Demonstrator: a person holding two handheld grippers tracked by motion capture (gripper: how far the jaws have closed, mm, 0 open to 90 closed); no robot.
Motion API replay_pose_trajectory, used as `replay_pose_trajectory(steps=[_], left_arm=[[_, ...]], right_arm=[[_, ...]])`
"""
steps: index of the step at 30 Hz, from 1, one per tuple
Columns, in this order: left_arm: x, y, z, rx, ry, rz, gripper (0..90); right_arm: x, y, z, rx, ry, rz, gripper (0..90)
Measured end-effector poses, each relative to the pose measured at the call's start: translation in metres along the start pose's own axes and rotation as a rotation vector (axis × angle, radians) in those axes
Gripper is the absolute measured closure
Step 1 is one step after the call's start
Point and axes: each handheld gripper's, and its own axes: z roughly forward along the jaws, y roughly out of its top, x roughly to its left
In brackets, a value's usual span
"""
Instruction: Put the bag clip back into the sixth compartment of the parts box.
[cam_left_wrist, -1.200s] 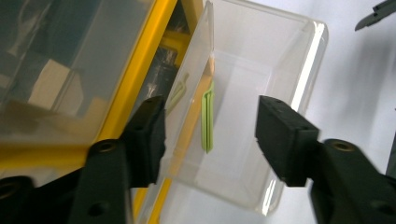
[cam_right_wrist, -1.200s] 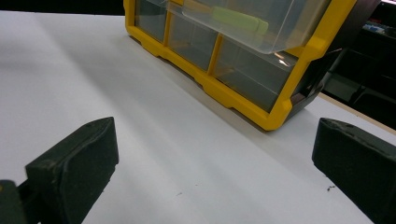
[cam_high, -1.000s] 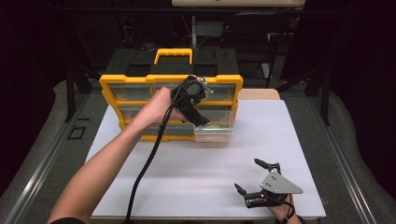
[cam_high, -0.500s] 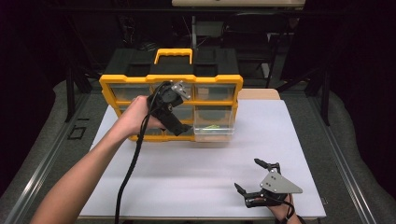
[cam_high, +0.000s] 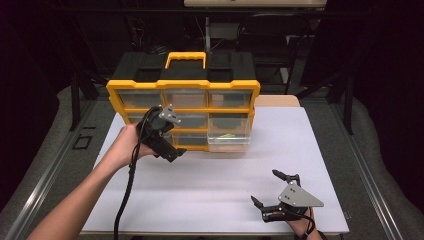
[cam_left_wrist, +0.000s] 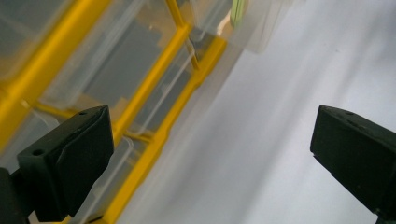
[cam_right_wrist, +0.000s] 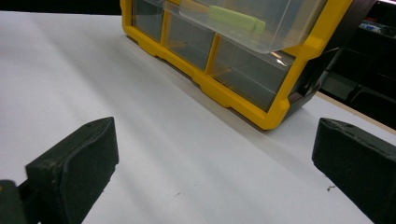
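Note:
A yellow-and-black organizer (cam_high: 182, 85) with clear drawers stands at the back of the white table. Its bottom-right drawer (cam_high: 229, 142) is pulled out, and a pale green item (cam_high: 227, 136) lies in it. A hand holds my left gripper (cam_high: 172, 142) open and empty against the organizer's lower left front. In the left gripper view, the organizer (cam_left_wrist: 154, 84) runs past the left jaw of the left gripper (cam_left_wrist: 210, 154). My right gripper (cam_high: 265, 187) rests open near the table's front right edge. The right gripper (cam_right_wrist: 215, 163) faces the pulled-out drawer (cam_right_wrist: 261, 32) and the green item (cam_right_wrist: 236, 18).
The white tabletop (cam_high: 215, 185) stretches bare between the organizer and my right gripper. A wooden board (cam_high: 277, 101) shows behind the organizer's right end. A black cable (cam_high: 125, 200) trails from the left gripper along the forearm. Dark floor and metal rails surround the table.
The left gripper has moved left and down across the organizer's front, from the upper middle drawers to the lower left. The right gripper has stayed put.

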Motion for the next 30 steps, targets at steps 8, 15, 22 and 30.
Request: replay_pose_trajectory(steps=[8,15,22,30], left_arm=[[-0.009,-0.037,0.013,-0.027,0.003,-0.051,0.0],[-0.017,-0.07,0.03,-0.058,0.025,-0.111,0.0],[-0.025,-0.103,0.046,-0.128,0.021,-0.183,0.0],[-0.04,-0.134,0.056,-0.264,0.03,-0.181,0.0]], right_arm=[[0.0,0.0,0.0,0.0,-0.002,0.0,0.1],[0.0,0.0,0.0,0.0,-0.005,0.0,0.1],[0.0,0.0,0.0,0.002,-0.003,-0.001,0.1],[0.0,0.0,0.0,0.004,-0.002,-0.001,0.1]])
